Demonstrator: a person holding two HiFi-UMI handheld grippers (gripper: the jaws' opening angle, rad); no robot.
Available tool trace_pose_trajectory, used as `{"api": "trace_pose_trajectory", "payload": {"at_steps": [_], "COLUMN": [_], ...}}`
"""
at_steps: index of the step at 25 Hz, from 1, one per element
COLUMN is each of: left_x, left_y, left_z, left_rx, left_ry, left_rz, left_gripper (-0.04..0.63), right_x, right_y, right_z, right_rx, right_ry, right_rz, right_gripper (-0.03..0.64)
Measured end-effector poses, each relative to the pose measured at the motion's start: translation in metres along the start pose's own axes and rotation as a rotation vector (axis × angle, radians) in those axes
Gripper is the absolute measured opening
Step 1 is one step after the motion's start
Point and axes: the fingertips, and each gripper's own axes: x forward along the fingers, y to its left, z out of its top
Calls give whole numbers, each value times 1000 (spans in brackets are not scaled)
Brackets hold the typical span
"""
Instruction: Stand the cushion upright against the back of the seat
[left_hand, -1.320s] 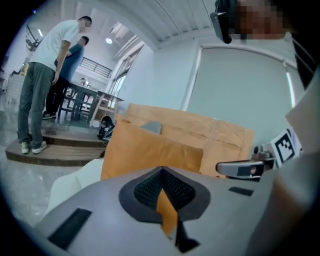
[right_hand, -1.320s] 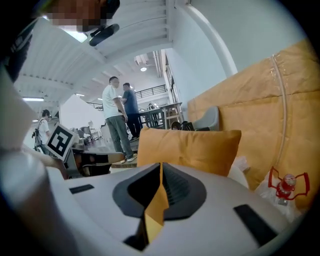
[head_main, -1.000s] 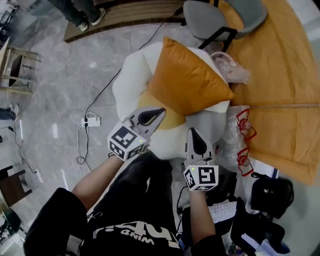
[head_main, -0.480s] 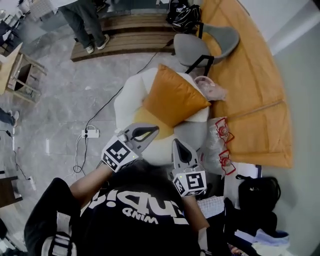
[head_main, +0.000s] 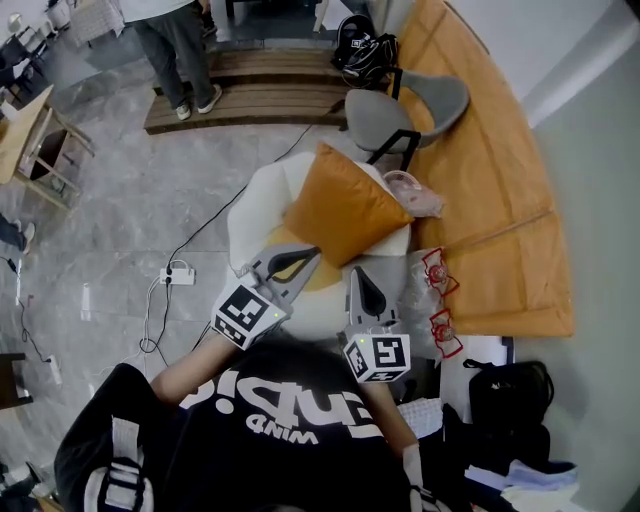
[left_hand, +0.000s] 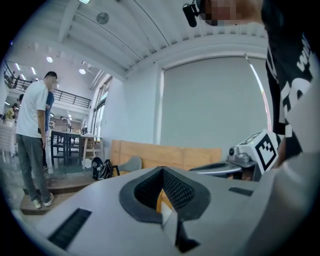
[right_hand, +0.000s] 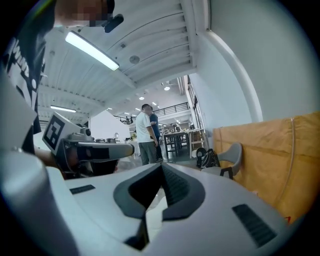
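The orange cushion (head_main: 343, 208) stands tilted on edge on the seat of a white armchair (head_main: 258, 195), leaning on its back. My left gripper (head_main: 305, 256) is shut and empty, held above the seat's front edge, apart from the cushion. Beside it my right gripper (head_main: 357, 276) is also shut and empty. In the left gripper view the shut left gripper (left_hand: 162, 171) shows a sliver of orange through its gap. In the right gripper view the right gripper (right_hand: 161, 166) is shut, with the left gripper's body (right_hand: 95, 150) at the left.
A grey chair (head_main: 405, 105) and orange wooden panels (head_main: 500, 200) lie behind the armchair. A power strip with cable (head_main: 173, 273) is on the floor at left. Clear bags with red handles (head_main: 440, 300) and a black backpack (head_main: 510, 390) sit at right. A person (head_main: 175, 40) stands far off.
Both grippers have drawn back from the cushion and risen, staying shut. The armchair and cushion now look smaller and farther below.
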Motion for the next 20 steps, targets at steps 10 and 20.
{"api": "trace_pose_trajectory", "payload": {"at_steps": [10, 20], "left_x": [-5, 7], "left_y": [19, 28], "left_z": [17, 13], "left_rx": [11, -12], "left_ry": [-57, -55], "left_rz": [106, 112], "left_gripper": [8, 8], "right_x": [11, 38], "right_y": [-5, -3], "right_z": [11, 30], "right_rx": [-22, -51], "right_ry": [-33, -60], "right_rz": [-60, -45], "right_gripper": [21, 21]}}
